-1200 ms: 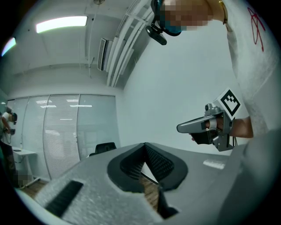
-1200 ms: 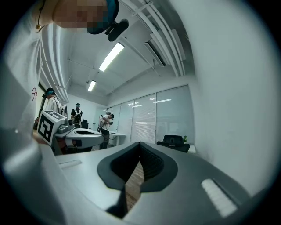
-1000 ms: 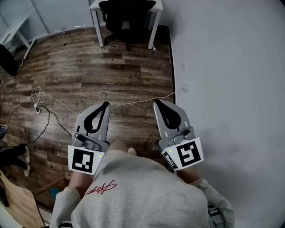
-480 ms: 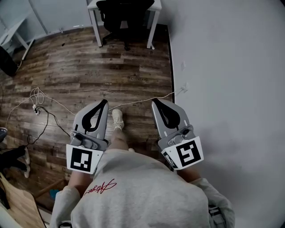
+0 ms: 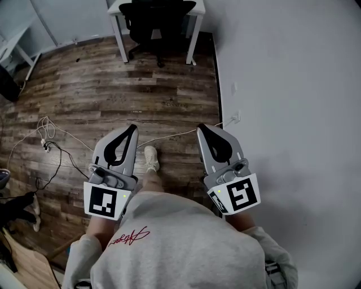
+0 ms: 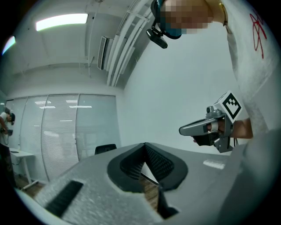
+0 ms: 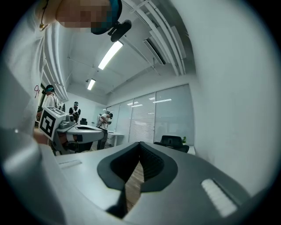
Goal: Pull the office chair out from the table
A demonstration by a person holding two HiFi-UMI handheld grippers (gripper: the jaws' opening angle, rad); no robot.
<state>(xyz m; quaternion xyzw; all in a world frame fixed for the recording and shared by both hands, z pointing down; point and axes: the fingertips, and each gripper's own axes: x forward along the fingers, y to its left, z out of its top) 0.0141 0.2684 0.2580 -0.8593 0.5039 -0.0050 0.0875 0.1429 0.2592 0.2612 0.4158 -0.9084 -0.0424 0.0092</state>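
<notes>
The chair (image 5: 158, 22) stands at the far end of the room, black, pushed in under the white table (image 5: 119, 8) so that its back fills the gap between the table legs. Table and chair sit close to the wall (image 5: 293, 84) on the right.

The person stands well apart from them, with a long stretch of wooden floor (image 5: 113, 90) between. They hold both tools out level in front of the grey sweatshirt (image 5: 180, 242), side by side and pointing towards the chair.

The left gripper (image 5: 134, 128) has its jaws pressed together at the tips, with nothing between them; through the small gap lower down only floorboards show. The right gripper (image 5: 199, 127) is the same: tips together, nothing pinched. Neither touches anything. Each carries a marker cube (image 5: 106, 200) at its back end, near the person's wrist.

One pale shoe (image 5: 150, 158) shows on the floor between the two tools. A white cable (image 5: 169, 132) runs across the boards just beyond the jaw tips to a socket (image 5: 236, 117) low on the wall. A black cable (image 5: 56, 163) loops over the floor to the left.

From the right gripper view, the chair shows small in the distance, just above the closed jaws. Glass partitions (image 7: 145, 121) with blinds line the back of the room, and a few people (image 7: 75, 110) stand far off to the left.
</notes>
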